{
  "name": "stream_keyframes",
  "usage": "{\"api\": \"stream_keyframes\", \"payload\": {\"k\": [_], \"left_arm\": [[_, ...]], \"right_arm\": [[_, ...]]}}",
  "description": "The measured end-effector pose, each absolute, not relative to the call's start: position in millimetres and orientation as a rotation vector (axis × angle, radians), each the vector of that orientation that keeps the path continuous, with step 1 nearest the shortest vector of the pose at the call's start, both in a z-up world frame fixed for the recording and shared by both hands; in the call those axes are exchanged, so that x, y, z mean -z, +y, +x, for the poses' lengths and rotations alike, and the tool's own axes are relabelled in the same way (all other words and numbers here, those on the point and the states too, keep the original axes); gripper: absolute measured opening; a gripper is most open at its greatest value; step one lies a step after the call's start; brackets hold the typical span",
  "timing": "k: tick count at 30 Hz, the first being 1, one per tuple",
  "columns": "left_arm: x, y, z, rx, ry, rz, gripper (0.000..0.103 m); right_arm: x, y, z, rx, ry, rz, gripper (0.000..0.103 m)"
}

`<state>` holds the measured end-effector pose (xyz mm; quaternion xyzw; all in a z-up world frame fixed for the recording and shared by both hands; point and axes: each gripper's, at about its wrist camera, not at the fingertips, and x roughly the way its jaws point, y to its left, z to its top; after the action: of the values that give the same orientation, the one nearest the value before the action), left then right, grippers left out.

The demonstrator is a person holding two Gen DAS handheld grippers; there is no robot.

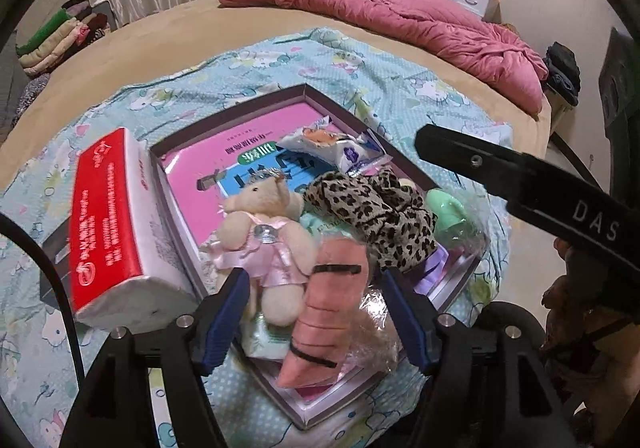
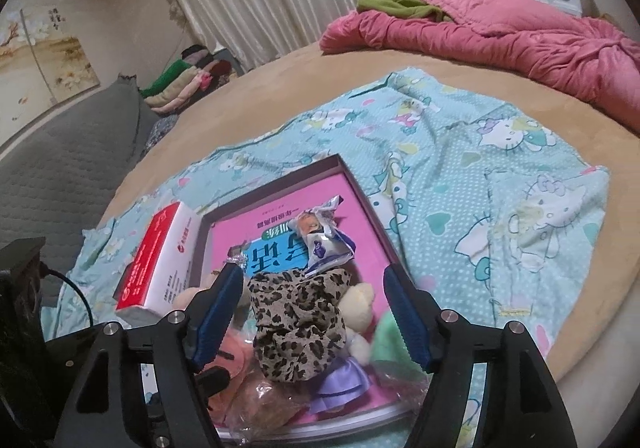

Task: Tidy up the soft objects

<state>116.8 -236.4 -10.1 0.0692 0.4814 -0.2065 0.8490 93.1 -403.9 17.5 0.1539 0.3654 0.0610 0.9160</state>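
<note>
A shallow box (image 1: pixel 308 89) (image 2: pixel 340 161) lined with a pink book lies on a Hello Kitty cloth on the bed. In it lie a beige teddy in a pink dress (image 1: pixel 266 228), an orange carrot plush (image 1: pixel 320 304), a leopard-print cloth (image 1: pixel 376 215) (image 2: pixel 300 324), a white snack packet (image 1: pixel 340 147) (image 2: pixel 324 236) and a green soft toy (image 1: pixel 448 213). My left gripper (image 1: pixel 314 280) is open over the teddy and carrot. My right gripper (image 2: pixel 314 276) is open over the leopard cloth; its body shows in the left wrist view (image 1: pixel 520 175). A teddy in a purple dress (image 2: pixel 352 348) lies under the cloth.
A red and white tissue pack (image 1: pixel 112 232) (image 2: pixel 160 264) leans on the box's left side. A pink quilt (image 1: pixel 400 15) (image 2: pixel 500 31) lies at the far side of the bed. Folded clothes (image 2: pixel 188 79) are stacked at the left. Crinkled clear plastic (image 1: pixel 380 332) lies in the box.
</note>
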Motion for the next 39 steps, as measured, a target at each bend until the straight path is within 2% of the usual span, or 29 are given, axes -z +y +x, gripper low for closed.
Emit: {"api": "stream_keyframes", "payload": {"k": [7, 15, 27, 39], "left_arm": [[-9.6, -216.6, 105.6, 0.401, 0.981, 0.12, 0.084], [-31.4, -191.4, 90.4, 0.327, 0.936, 0.111, 0.089], [-55.5, -161.9, 70.1, 0.258, 0.896, 0.104, 0.089], [-45.0, -142.3, 46.9, 0.228, 0.933, 0.073, 0.089]], "right_arm": [[-41.3, -393.6, 76.4, -0.116, 0.71, 0.304, 0.078], [-66.5, -372.0, 52.4, -0.138, 0.684, 0.276, 0.078], [-85.8, -343.1, 19.4, -0.124, 0.676, 0.243, 0.082], [-58.3, -330.1, -5.9, -0.073, 0.797, 0.212, 0.082]]}}
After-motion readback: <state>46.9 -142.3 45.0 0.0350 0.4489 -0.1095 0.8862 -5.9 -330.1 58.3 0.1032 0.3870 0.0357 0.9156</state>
